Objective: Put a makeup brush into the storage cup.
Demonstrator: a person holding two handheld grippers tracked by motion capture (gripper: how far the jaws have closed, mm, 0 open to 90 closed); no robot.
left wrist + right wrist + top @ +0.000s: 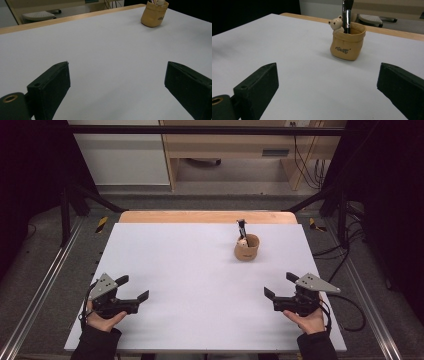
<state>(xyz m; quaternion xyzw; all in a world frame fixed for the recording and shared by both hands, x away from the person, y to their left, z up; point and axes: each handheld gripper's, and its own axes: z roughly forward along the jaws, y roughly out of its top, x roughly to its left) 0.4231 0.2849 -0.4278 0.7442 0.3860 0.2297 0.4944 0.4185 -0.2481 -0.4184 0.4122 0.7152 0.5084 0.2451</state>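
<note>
White and bare across most of its top, the table (200, 270) carries a tan pot (247, 247) near its far right part. That pot stands well ahead of the right tool (282, 287) and far off diagonally from the left tool (134, 287). Both tools rest low at the near edge, each held in a hand, jaws spread wide apart on nothing. A dark brush (347, 15) and small bear figure (337, 23) stick out of the pot; the brush's top is cut off in the right gripper view.
</note>
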